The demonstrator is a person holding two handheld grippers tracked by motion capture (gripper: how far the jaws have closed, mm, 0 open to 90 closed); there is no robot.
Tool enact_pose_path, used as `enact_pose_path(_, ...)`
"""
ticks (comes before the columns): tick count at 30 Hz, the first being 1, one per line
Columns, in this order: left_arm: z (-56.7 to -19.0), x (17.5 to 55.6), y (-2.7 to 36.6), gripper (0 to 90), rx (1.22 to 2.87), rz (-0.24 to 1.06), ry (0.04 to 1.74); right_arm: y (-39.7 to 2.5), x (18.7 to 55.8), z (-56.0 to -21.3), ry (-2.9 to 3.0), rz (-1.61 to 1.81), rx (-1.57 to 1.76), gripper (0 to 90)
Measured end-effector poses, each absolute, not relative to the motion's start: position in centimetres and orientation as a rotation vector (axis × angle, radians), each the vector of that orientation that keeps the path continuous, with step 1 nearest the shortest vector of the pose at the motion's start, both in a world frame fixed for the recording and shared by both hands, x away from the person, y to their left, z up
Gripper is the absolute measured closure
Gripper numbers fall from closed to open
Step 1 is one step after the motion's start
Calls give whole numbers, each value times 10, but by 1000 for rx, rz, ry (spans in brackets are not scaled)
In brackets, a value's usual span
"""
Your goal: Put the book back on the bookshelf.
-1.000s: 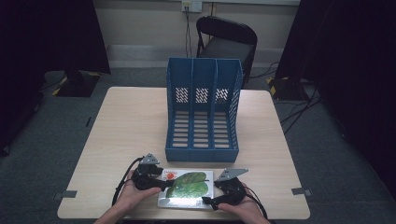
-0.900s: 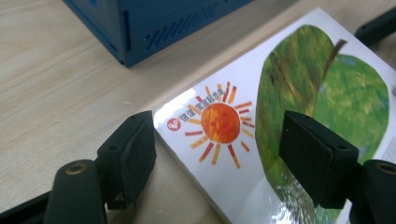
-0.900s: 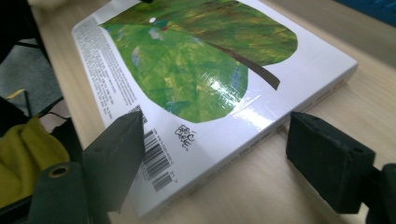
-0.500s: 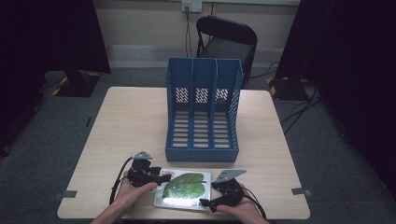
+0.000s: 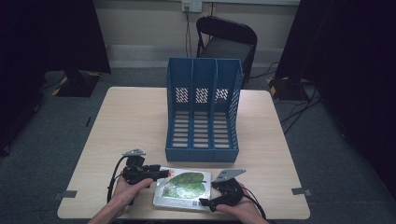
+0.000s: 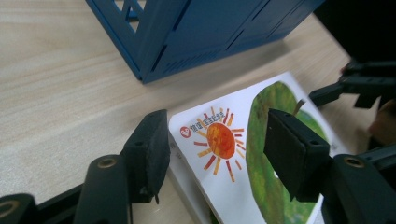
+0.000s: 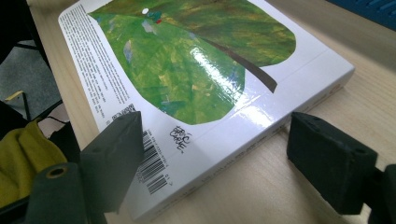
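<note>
Book with green leaf cover lies flat on table near the person's edge, between both grippers. Left gripper at the book's left corner, jaws spread apart either side of the corner with the orange sun print, not clamped. Right gripper at the book's right near corner by the barcode, jaws wide, one over the cover, one off the spine edge on bare wood, gripping nothing. Blue file rack just beyond the book, ahead of both grippers, upright, three slots. Black chair past the table's far side.
</note>
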State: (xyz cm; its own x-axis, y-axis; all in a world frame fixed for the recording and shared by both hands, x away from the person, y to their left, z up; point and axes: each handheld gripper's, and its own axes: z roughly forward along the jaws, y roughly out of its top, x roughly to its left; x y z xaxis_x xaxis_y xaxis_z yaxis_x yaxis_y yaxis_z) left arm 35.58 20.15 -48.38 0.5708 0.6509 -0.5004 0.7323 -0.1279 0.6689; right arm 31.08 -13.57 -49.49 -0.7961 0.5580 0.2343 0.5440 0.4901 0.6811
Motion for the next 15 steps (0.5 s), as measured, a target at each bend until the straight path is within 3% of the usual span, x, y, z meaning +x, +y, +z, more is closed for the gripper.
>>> enact_pose_path(15, -481, 357, 210, 409, 1676, -231, 1145, -134, 311, -495, 2702, 1230, 1000, 135)
